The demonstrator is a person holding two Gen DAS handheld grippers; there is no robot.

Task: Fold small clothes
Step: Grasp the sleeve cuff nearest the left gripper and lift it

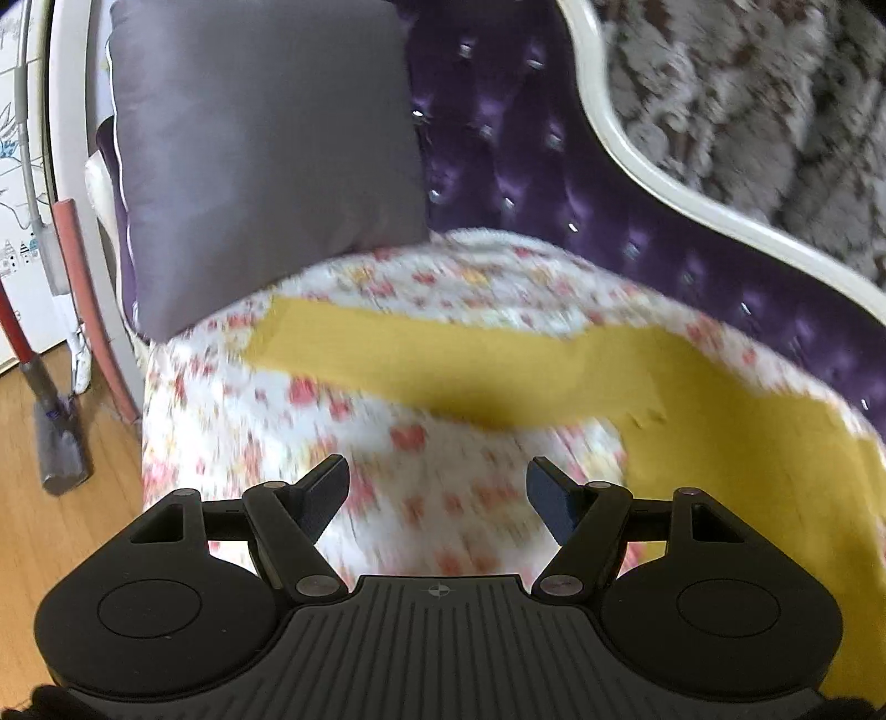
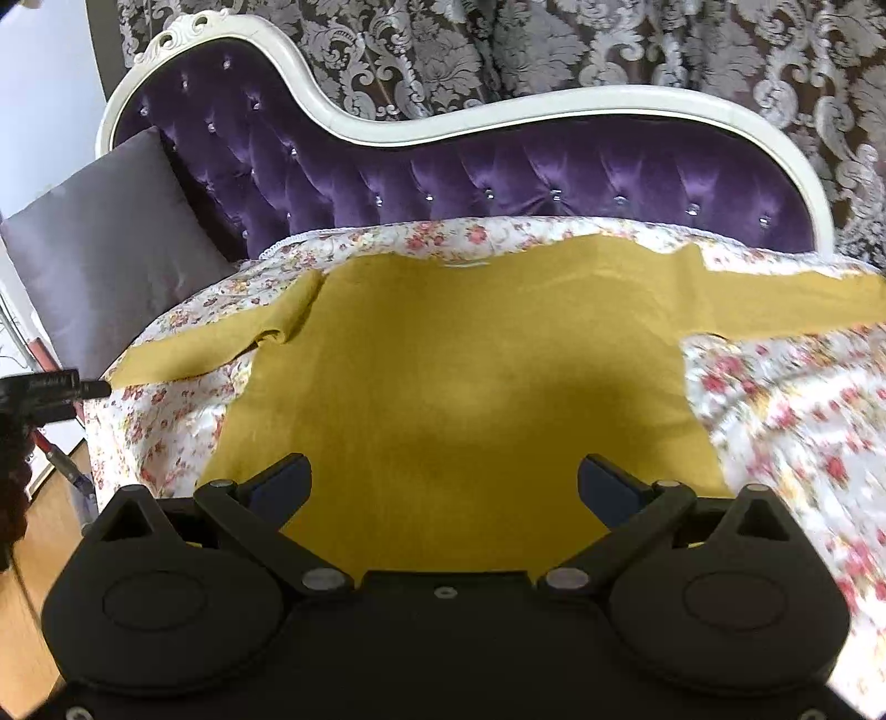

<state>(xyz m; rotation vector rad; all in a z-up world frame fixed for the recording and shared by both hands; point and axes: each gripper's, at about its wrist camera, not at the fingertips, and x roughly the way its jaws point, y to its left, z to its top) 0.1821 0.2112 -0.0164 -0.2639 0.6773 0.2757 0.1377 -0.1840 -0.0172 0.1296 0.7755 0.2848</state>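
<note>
While both tools hang above the seat, a mustard-yellow top [image 2: 454,376] lies spread flat on the floral sheet [image 2: 786,410] that covers the purple tufted sofa [image 2: 498,171], its sleeves stretched out to either side. Over the garment's body, the right gripper [image 2: 443,487] has its jaws spread wide, with nothing pinched between them. Further along, the left gripper [image 1: 437,493] is over the sheet near one sleeve, jaws likewise parted and empty. At the sofa's end, a grey cushion [image 1: 260,155] leans against the backrest, and a patterned curtain [image 2: 554,50] hangs behind the white frame.
</note>
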